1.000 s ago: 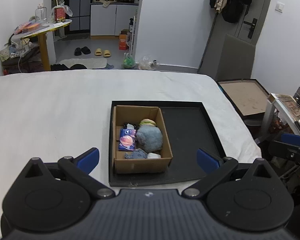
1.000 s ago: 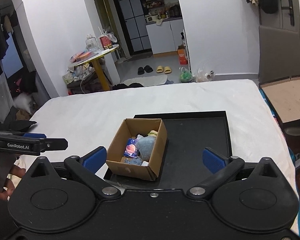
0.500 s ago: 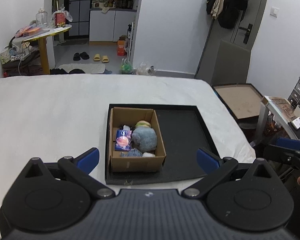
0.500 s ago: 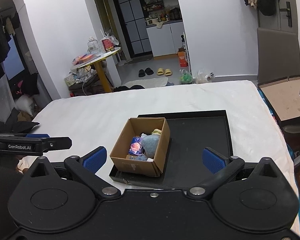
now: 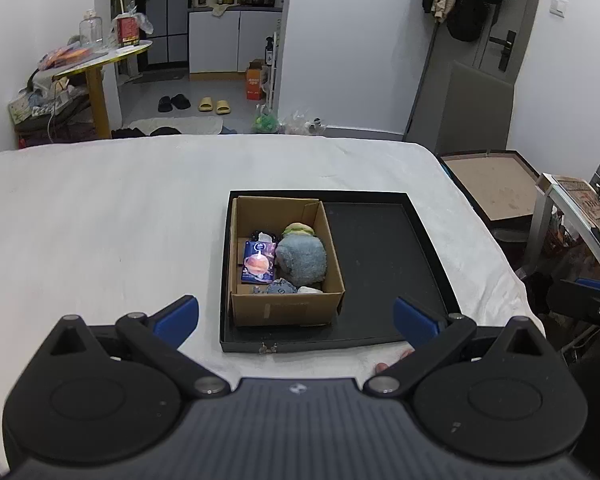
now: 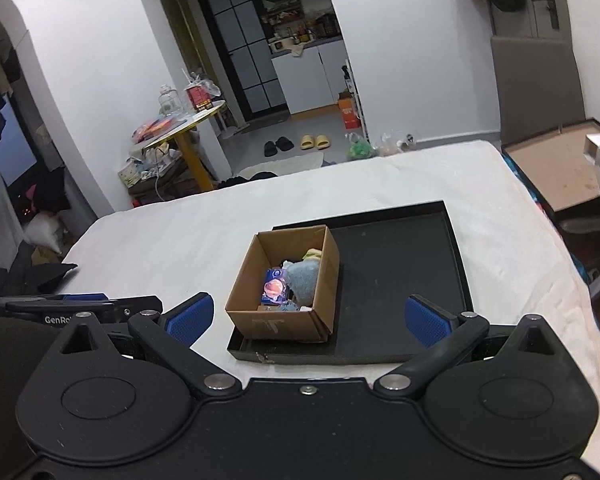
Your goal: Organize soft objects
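An open cardboard box (image 5: pixel 284 308) (image 6: pixel 276 326) stands in the left half of a shallow black tray (image 5: pixel 384 256) (image 6: pixel 396 264) on a white-covered bed. Inside the box lie a fuzzy blue-grey plush (image 5: pixel 302 260) (image 6: pixel 303 278), a burger-shaped toy (image 5: pixel 298 230), a purple tissue pack (image 5: pixel 258 266) (image 6: pixel 274 291) and small bits at the front. My left gripper (image 5: pixel 296 316) hangs open in front of the tray, nothing between its blue pads. My right gripper (image 6: pixel 307 316) is also open and empty, held back from the box.
The white bed cover (image 5: pixel 100 216) spreads wide to the left of the tray. A brown board in a black frame (image 5: pixel 496 184) leans off the bed's right side. A cluttered yellow table (image 5: pixel 100 60) and slippers (image 5: pixel 214 105) lie beyond the far edge.
Both grippers have drawn back and risen from the tray, so the box looks smaller. Both stay open and empty. Box contents are unmoved.
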Action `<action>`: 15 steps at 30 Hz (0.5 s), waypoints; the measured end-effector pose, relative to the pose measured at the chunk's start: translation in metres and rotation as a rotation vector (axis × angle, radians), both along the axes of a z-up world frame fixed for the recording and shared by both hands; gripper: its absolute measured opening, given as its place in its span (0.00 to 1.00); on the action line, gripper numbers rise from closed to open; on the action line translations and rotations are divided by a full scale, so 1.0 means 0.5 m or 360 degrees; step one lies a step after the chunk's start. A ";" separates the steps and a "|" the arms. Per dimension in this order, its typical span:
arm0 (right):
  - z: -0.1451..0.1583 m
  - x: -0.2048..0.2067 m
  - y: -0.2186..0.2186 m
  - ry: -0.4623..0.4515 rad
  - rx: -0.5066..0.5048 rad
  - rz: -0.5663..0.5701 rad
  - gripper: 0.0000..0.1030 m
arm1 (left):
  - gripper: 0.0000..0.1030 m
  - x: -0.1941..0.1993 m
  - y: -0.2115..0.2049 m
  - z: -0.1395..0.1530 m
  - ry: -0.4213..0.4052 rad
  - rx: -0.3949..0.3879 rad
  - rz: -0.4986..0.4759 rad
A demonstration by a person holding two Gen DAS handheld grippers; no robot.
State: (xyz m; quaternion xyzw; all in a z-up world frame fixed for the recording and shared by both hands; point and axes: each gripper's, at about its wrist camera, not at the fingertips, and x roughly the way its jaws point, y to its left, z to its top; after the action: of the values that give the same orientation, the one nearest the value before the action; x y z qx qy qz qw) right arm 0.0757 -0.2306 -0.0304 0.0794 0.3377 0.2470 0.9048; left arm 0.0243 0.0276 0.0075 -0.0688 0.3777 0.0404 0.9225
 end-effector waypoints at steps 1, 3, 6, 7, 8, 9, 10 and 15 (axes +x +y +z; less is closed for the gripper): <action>-0.002 0.000 -0.001 0.0010 0.0006 -0.0004 1.00 | 1.00 0.000 -0.003 0.001 -0.0003 0.0009 -0.0007; -0.004 0.001 0.000 0.0022 0.0012 -0.0007 1.00 | 1.00 -0.002 -0.008 0.004 -0.0018 0.0028 -0.0014; -0.007 0.001 -0.002 0.0032 0.0018 -0.0003 1.00 | 1.00 -0.003 -0.010 0.006 -0.0029 0.0031 -0.0010; -0.008 0.000 -0.002 0.0034 0.0019 -0.0002 1.00 | 1.00 -0.003 -0.011 0.006 -0.0027 0.0034 -0.0005; -0.009 0.001 -0.002 0.0038 0.0020 -0.0001 1.00 | 1.00 -0.003 -0.010 0.006 -0.0027 0.0032 -0.0001; -0.009 0.002 -0.002 0.0041 0.0018 -0.0002 1.00 | 1.00 -0.005 -0.009 0.006 -0.0032 0.0023 -0.0001; -0.009 0.002 -0.002 0.0039 0.0013 -0.0003 1.00 | 1.00 -0.007 -0.008 0.007 -0.0039 0.0013 -0.0003; -0.006 0.001 0.005 0.0043 -0.0004 -0.0008 1.00 | 1.00 -0.014 -0.009 0.017 -0.0073 0.0007 -0.0008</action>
State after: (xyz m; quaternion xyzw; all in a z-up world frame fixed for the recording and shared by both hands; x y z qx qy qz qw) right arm 0.0764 -0.2282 -0.0333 0.0824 0.3500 0.2432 0.9009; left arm 0.0172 0.0230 0.0161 -0.0668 0.3566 0.0373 0.9311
